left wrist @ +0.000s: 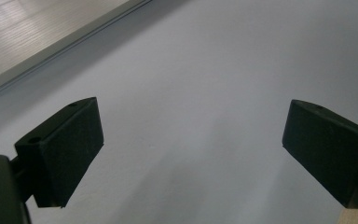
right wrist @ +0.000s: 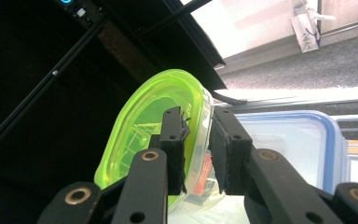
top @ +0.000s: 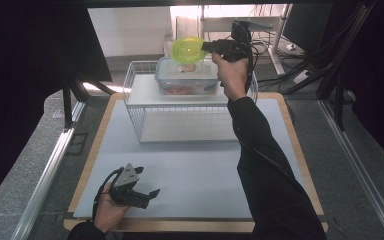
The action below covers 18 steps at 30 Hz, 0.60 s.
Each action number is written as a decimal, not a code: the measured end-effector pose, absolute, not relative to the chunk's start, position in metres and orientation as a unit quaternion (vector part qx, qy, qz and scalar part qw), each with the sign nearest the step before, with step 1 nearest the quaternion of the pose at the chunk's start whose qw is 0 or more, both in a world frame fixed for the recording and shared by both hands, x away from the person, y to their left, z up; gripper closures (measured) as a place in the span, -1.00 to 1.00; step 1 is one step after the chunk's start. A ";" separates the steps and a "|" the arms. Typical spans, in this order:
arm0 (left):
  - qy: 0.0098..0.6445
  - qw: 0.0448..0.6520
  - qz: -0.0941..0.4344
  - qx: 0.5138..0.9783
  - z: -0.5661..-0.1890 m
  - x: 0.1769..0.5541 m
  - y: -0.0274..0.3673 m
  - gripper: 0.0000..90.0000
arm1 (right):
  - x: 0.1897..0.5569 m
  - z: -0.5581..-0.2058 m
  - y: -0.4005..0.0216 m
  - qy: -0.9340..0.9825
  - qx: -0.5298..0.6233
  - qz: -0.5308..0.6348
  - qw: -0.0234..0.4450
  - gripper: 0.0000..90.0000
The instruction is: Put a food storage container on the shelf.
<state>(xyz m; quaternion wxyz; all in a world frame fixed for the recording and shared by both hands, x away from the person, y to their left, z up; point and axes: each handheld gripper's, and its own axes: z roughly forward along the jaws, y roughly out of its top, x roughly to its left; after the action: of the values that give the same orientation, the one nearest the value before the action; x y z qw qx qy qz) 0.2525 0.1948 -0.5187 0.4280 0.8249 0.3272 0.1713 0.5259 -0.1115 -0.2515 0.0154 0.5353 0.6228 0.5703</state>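
1. In the high view, the right gripper is held raised at the upper centre of the frame, above a white wire rack that stands at the far part of the table.
2. A lime-green lidded container is clamped between the jaws of the right gripper; in the right gripper view the two jaws are seen pressed on either side of its rim, the container being tilted on edge at the centre left of the frame.
3. A clear box with a blue-edged lid is seen on the top shelf of the rack, directly below the green container; in the right gripper view it lies at the right of the frame, behind the jaws.
4. Reddish contents are visible through the box wall, but they cannot be identified.
5. The left gripper is held low at the lower left of the high view, over the pale table surface, in the person's left hand.
6. In the left gripper view its jaws are seen wide apart, with nothing between them but the bare table surface.
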 end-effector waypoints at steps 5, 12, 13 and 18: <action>0.326 0.427 0.170 0.826 -0.519 0.253 0.195 -0.89 | 0.528 -0.254 -0.110 0.617 0.540 0.572 0.014 0.65; 0.325 0.427 0.171 0.826 -0.519 0.252 0.194 -0.89 | 0.530 -0.257 -0.107 0.622 0.539 0.567 0.020 0.53; 0.325 0.427 0.171 0.826 -0.519 0.252 0.194 -0.89 | 0.530 -0.257 -0.107 0.623 0.539 0.567 0.022 0.51; 0.325 0.427 0.171 0.826 -0.519 0.252 0.194 -0.89 | 0.529 -0.256 -0.109 0.628 0.533 0.567 0.030 0.35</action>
<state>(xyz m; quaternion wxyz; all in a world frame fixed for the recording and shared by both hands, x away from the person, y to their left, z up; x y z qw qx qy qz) 0.2522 0.1943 -0.5187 0.4269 0.8264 0.3252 0.1706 0.5294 -0.1090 -0.2555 0.0298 0.5326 0.6279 0.5667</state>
